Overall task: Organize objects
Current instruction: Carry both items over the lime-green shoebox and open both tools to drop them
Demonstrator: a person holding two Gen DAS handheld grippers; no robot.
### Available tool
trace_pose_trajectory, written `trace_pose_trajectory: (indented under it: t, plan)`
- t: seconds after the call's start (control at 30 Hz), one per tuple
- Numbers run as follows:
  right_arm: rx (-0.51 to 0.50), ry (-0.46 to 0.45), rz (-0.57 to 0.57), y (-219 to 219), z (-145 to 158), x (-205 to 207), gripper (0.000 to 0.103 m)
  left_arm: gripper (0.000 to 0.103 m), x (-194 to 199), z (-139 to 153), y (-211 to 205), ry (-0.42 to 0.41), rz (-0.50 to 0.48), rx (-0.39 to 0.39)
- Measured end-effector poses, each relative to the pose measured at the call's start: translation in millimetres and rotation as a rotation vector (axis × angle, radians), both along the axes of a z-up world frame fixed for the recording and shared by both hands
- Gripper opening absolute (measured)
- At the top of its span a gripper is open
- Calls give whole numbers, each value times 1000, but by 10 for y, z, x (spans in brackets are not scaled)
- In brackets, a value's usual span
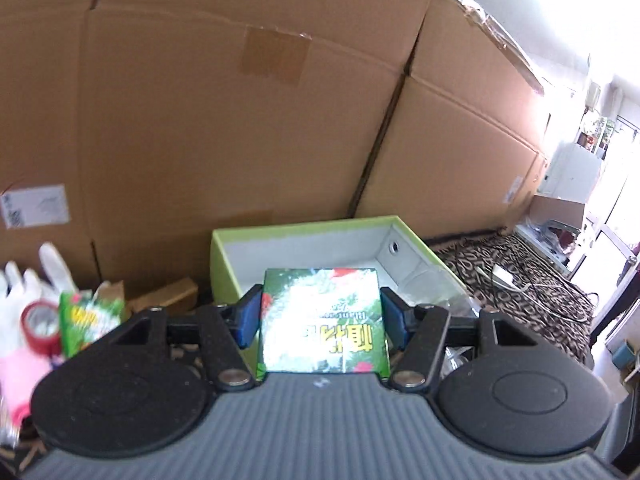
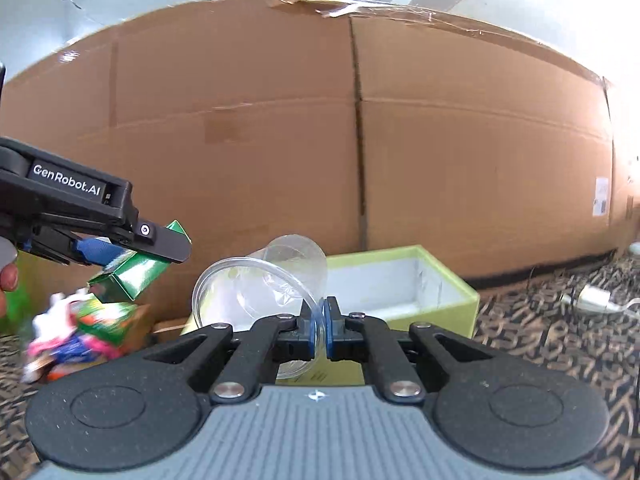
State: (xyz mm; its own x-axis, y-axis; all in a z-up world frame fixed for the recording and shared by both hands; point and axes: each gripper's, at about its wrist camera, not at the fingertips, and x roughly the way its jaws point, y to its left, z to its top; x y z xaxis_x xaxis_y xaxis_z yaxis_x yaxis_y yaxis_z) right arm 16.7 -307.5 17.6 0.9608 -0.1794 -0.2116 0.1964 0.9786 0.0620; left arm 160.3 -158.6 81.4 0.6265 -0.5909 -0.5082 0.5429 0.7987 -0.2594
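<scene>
**Both tools loaded above the green tray**

Behind everything, a wall of tall cardboard cartons (image 1: 240,120) closes off the far side, with a taped seam and a white shipping label low on the left. Below it lies a brown patterned cloth (image 2: 552,320) carrying a white plug and cable (image 2: 592,300). Against the foot of the cartons sits the lime-green open box (image 1: 224,264) with a pale grey inside; nothing covers its mouth. To its left is a blurred heap: white and pink gloves (image 1: 20,320), a red tape roll (image 1: 40,320), and a green snack packet (image 1: 88,320) (print unreadable).

The green carton (image 1: 324,320) is a flat rectangular pack with its broad printed face toward the left wrist camera and its lettering upside down. Seen from the right wrist view, its long axis slopes down toward the left. The left tool (image 1: 320,316) holds it by its two side faces, jaws about half apart, tilted downward in front of the open box.

The clear plastic cup (image 2: 272,280) lies tipped over, mouth toward the camera and lower left, base pointing up and right toward the cartons. The right tool (image 2: 320,328) pinches its thin rim with jaws nearly together, held close to level just before the box. A fingertip (image 2: 8,276) shows at the left edge of the right wrist view.
</scene>
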Motion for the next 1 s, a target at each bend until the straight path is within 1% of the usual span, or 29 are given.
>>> trace_pose_trajectory:
  t: [0.13, 0.27, 0.37, 0.4, 0.43, 0.47, 0.53, 0.6, 0.67, 0.73, 0.77, 0.9, 1.0]
  plan:
    - [-21, 17, -39, -222, -39, 390, 7, 60, 316, -103, -282, -34, 20, 35]
    - [-43, 46, -37, -355, -127, 735, 7, 60, 590, -263, -463, -11, 26, 49]
    - [-50, 73, -18, -405, -196, 939, 7, 60, 701, -366, -546, -9, 29, 56]
    - [-56, 81, -13, -399, -215, 975, 8, 67, 720, -388, -558, -23, 32, 51]
    - [-70, 93, -8, -397, -249, 1024, 16, 90, 724, -410, -559, -36, 32, 45]
    - [-88, 106, 3, -372, -296, 1065, 22, 101, 725, -426, -559, -50, 39, 39]
    - [-110, 115, 25, -325, -344, 1057, 63, 103, 681, -446, -549, -79, 65, 36]
    - [-129, 110, 30, -301, -330, 1074, 75, 103, 670, -462, -531, -70, 57, 31]
    - [-156, 86, 16, -277, -308, 1001, 76, 103, 641, -429, -460, -54, 67, 24]
    - [-173, 70, 7, -254, -256, 904, 80, 103, 582, -420, -417, -39, 69, 12]
    - [-174, 65, 4, -241, -229, 846, 81, 103, 534, -407, -389, -37, 69, 6]
    - [-136, 37, 5, -166, -110, 574, 85, 103, 236, -286, -222, -67, 75, 2]
    - [-100, -2, 33, -33, -97, 295, 92, 103, -56, -224, -72, -83, 84, 12]
